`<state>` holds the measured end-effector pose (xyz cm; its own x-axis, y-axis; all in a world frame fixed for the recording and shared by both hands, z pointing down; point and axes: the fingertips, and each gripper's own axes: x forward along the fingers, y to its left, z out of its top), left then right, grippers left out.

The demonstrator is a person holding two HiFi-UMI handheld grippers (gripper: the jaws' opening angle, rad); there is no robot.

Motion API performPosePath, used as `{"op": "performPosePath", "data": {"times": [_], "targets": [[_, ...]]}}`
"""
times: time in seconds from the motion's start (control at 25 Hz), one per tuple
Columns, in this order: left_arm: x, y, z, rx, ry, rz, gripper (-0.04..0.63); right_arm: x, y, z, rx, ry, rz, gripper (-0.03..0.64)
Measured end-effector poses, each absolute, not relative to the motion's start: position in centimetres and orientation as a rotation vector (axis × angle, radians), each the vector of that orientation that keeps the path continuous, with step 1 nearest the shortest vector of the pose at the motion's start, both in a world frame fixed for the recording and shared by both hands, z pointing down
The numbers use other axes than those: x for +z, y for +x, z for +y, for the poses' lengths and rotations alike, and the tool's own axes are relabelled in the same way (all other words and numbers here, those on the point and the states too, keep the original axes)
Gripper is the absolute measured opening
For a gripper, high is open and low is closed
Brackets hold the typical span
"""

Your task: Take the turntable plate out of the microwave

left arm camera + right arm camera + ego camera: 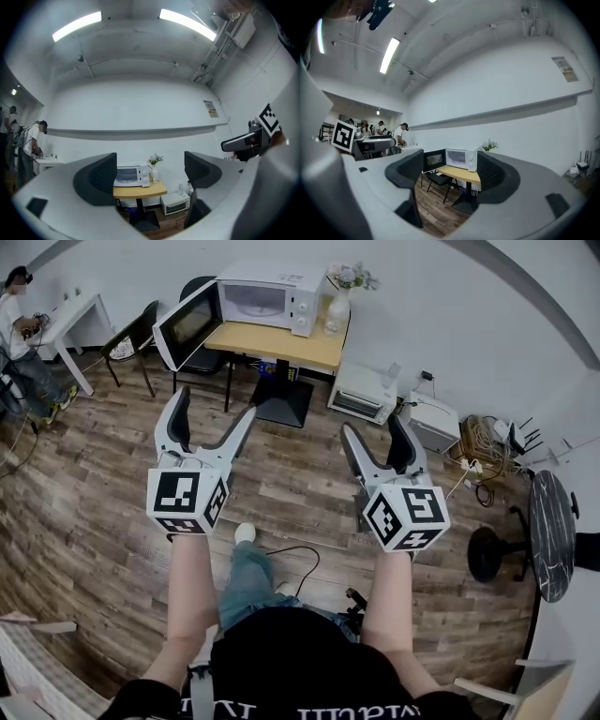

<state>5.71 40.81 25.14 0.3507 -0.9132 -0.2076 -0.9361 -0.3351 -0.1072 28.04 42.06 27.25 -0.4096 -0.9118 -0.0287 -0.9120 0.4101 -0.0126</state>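
Note:
A white microwave (302, 298) stands on a small wooden table (281, 345) far across the room, its door (187, 326) swung wide open to the left. The lit cavity shows, but the turntable plate inside is too small to make out. My left gripper (214, 407) and right gripper (373, 426) are held up side by side over the wood floor, well short of the table. Both are open with nothing between the jaws. The left gripper view frames the microwave (129, 174) between its open pads; the right gripper view shows the microwave (461, 158) likewise.
A vase of flowers (339, 294) stands beside the microwave. Black chairs (141, 332) sit left of the table. A toaster oven (361, 395), another white appliance (431, 423) and a tangle of cables (483, 442) lie along the wall. A person (19, 324) sits at a far-left desk.

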Motion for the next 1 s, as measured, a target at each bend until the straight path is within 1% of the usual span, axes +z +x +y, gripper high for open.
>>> {"op": "performPosePath", "data": {"times": [0.08,0.36,1.0], "targets": [[25.1,5.4,39.4,0.165,-2.425,1.66,0.436,27.4,28.0,40.9,-0.009,-1.703,2.593,0.356],[25.5,2.9,32.9,0.198,-2.471,1.653,0.436,27.0,25.2,35.0,0.086,-1.725,2.622,0.356],[27.0,-5.2,13.1,0.163,-2.574,1.585,0.436,27.7,15.2,16.1,0.067,-1.749,2.626,0.356]]}}
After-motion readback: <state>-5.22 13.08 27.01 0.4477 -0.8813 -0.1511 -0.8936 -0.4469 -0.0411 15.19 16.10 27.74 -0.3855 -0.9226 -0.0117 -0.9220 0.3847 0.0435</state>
